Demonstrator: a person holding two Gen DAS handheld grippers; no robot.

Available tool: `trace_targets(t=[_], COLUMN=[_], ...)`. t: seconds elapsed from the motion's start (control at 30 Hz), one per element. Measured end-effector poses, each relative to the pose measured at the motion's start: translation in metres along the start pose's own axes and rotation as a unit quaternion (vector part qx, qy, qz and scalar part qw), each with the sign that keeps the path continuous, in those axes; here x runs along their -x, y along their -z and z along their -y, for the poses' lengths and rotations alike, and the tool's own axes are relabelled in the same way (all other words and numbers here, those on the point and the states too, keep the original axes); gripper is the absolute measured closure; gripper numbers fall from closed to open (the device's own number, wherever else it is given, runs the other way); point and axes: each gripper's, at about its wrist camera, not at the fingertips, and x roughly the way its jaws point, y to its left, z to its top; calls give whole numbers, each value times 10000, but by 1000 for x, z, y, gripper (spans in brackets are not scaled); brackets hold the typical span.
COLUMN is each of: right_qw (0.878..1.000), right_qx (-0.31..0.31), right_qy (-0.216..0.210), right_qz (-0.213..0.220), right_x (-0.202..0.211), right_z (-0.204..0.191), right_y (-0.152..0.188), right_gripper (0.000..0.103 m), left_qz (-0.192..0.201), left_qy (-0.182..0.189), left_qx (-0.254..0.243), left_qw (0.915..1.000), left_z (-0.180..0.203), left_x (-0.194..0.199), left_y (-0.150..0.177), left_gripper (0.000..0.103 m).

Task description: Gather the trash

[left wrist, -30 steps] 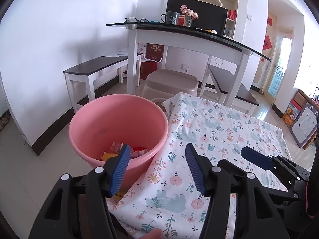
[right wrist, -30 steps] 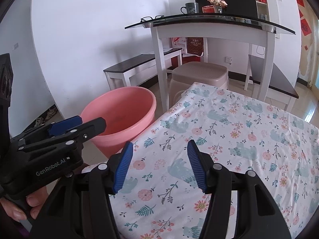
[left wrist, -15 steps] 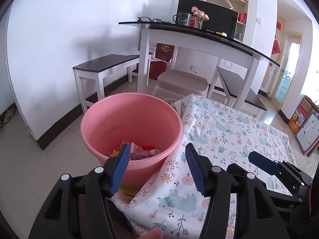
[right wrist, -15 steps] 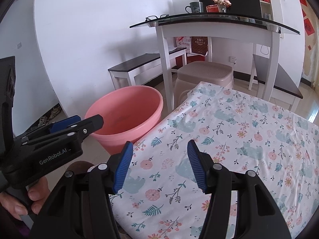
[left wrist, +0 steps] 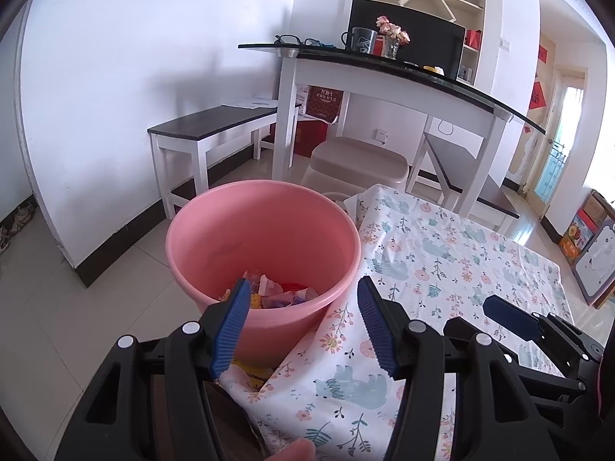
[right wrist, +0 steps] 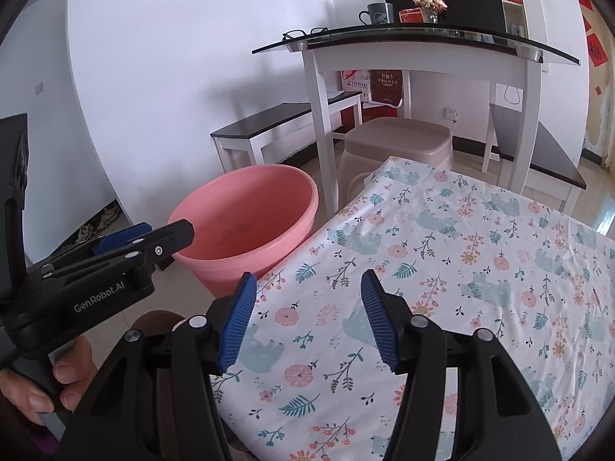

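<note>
A pink plastic bucket (left wrist: 215,230) stands on the floor beside a table with a floral cloth (left wrist: 461,253). Colourful wrappers (left wrist: 276,292) lie in its bottom. My left gripper (left wrist: 303,322) is open and empty, held just in front of the bucket's near rim. My right gripper (right wrist: 307,319) is open and empty above the cloth (right wrist: 461,253). The bucket (right wrist: 246,223) shows to its left, behind the left gripper's body (right wrist: 96,276). No trash shows on the cloth.
A white desk with a glass top (left wrist: 384,73) stands behind, with a mug, flowers and glasses on it. Beige stools (left wrist: 357,161) and dark benches (left wrist: 215,123) sit below it. Some wrappers (left wrist: 253,372) lie under the cloth's corner.
Both grippers have drawn back and lifted slightly; the bucket now sits more central in the left wrist view. Both stay open and empty.
</note>
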Motion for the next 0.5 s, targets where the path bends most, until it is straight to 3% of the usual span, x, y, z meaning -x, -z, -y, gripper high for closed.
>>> trace_targets(t=[0.5], right_qw=[10000], right_qx=[2], right_qy=[-15], right_qz=[52], right_x=[2], right_z=[-1], right_y=[0], right_gripper=[46], left_qz=[92], left_qy=[-121], left_qx=[-83], left_qw=[9999], left_z=[1], left_x=[4], left_y=[2], left_gripper=[46])
